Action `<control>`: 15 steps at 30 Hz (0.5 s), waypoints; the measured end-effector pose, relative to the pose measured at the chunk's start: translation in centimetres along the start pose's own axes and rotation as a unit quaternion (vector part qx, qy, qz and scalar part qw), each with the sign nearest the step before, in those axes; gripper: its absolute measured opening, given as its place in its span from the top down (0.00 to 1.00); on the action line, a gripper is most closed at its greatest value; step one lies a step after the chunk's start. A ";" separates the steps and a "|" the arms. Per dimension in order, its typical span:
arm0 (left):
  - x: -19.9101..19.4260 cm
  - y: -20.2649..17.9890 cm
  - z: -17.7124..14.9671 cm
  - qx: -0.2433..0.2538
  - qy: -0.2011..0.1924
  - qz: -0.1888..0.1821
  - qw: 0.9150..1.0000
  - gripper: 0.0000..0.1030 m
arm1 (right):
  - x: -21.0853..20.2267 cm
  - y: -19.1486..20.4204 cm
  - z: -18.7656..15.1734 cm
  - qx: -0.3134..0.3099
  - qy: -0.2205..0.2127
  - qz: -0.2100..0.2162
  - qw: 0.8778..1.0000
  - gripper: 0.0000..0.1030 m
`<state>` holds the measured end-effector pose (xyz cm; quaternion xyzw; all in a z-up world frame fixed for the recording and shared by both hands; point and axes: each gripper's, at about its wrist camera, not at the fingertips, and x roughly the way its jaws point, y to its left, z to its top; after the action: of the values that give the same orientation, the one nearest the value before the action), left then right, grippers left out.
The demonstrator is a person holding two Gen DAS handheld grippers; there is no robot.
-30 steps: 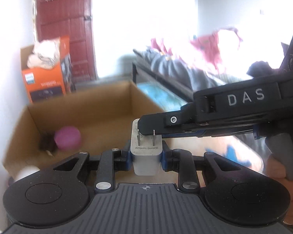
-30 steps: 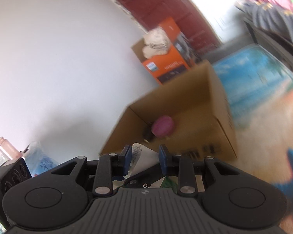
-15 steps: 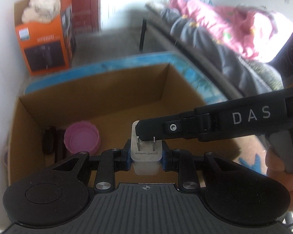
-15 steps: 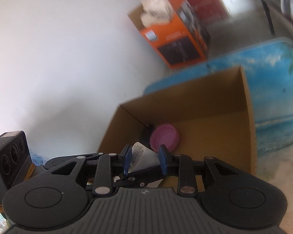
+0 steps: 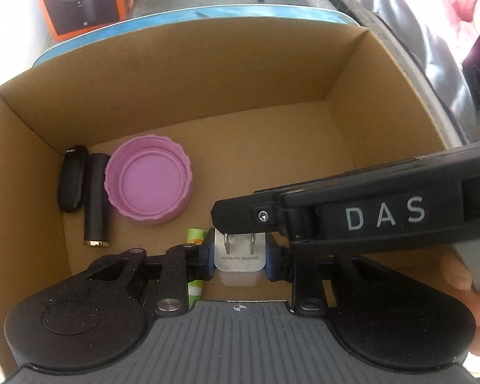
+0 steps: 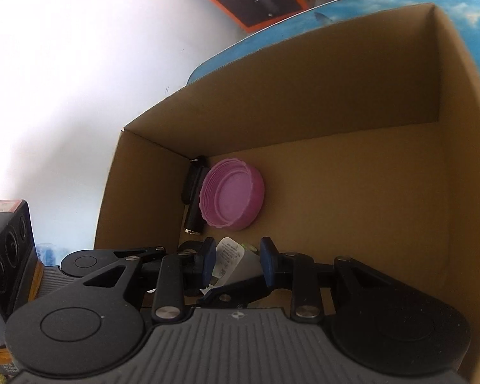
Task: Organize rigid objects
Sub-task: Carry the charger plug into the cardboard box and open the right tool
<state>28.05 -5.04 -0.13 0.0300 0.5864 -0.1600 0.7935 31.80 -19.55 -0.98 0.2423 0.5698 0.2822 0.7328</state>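
Note:
My left gripper point(image 5: 239, 260) is shut on a white two-prong charger plug point(image 5: 239, 257), held low inside an open cardboard box point(image 5: 208, 64). The plug also shows in the right wrist view point(image 6: 235, 260) between my right gripper's point(image 6: 238, 262) blue pads, which stand a little apart from it. The right gripper's black finger point(image 5: 352, 214) crosses just over the plug's prongs in the left wrist view. On the box floor lie a pink lid point(image 5: 148, 179), a black cylinder point(image 5: 96, 198) and a black key fob point(image 5: 71, 183).
A small green-and-white item point(image 5: 196, 256) lies on the box floor under the left fingers. An orange product box point(image 5: 80, 0) stands beyond the cardboard box. A blue mat point(image 6: 464, 3) lies under the box. A bed with clothes point(image 5: 432, 32) is at the right.
Both grippers have moved forward and down into the cardboard box with the plug. The box floor and its objects now fill the views.

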 end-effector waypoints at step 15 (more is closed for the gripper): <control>0.0 -0.4 0.6 0.006 0.002 0.007 1.000 0.63 | -0.1 1.2 0.5 -0.018 -0.004 -0.004 1.000 0.66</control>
<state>28.46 -5.53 0.15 0.0388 0.5869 -0.1579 0.7932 32.07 -18.78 0.07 0.2284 0.5624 0.2885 0.7405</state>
